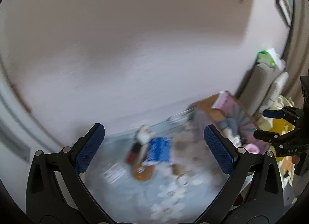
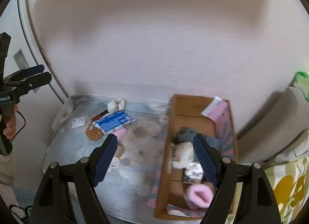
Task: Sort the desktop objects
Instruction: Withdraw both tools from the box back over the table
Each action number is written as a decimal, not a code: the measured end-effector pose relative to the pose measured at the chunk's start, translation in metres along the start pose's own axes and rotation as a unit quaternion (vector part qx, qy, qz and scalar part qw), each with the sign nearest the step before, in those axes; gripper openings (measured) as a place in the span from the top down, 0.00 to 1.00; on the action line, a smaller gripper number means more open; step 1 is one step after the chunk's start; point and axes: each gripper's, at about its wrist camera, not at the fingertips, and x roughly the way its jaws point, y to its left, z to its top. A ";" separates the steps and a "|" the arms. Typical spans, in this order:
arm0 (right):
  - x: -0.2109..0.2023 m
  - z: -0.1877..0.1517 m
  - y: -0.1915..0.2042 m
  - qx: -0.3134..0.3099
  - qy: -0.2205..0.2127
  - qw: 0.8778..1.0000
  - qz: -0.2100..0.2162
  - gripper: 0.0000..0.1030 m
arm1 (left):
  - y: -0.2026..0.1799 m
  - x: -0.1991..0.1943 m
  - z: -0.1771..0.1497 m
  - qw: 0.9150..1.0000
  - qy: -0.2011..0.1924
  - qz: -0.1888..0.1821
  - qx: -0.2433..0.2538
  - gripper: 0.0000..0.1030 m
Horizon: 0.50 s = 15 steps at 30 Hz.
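The right wrist view is showing inside the cardboard box: a pink slipper and pale bundles are lying there. The left view is showing only its blurred outer side. On the table, left of the box, a blue packet is lying beside a brown cookie-shaped item. The right claw and left claw are both hanging spread wide, holding nothing.
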 end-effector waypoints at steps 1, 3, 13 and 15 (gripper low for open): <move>0.005 -0.001 0.005 0.000 0.003 1.000 0.006 0.25 | 0.012 0.000 -0.007 1.000 0.006 0.011 -0.007 0.01; 0.020 -0.002 0.016 0.002 0.013 1.000 0.026 0.25 | 0.026 0.003 -0.019 1.000 0.017 0.015 -0.020 0.01; 0.095 -0.024 0.066 0.020 0.063 0.996 0.066 0.25 | 0.052 0.041 -0.095 0.997 0.067 -0.001 -0.040 0.02; 0.113 -0.038 0.075 0.029 0.065 0.996 0.053 0.25 | 0.045 0.055 -0.106 0.997 0.064 -0.009 -0.031 0.02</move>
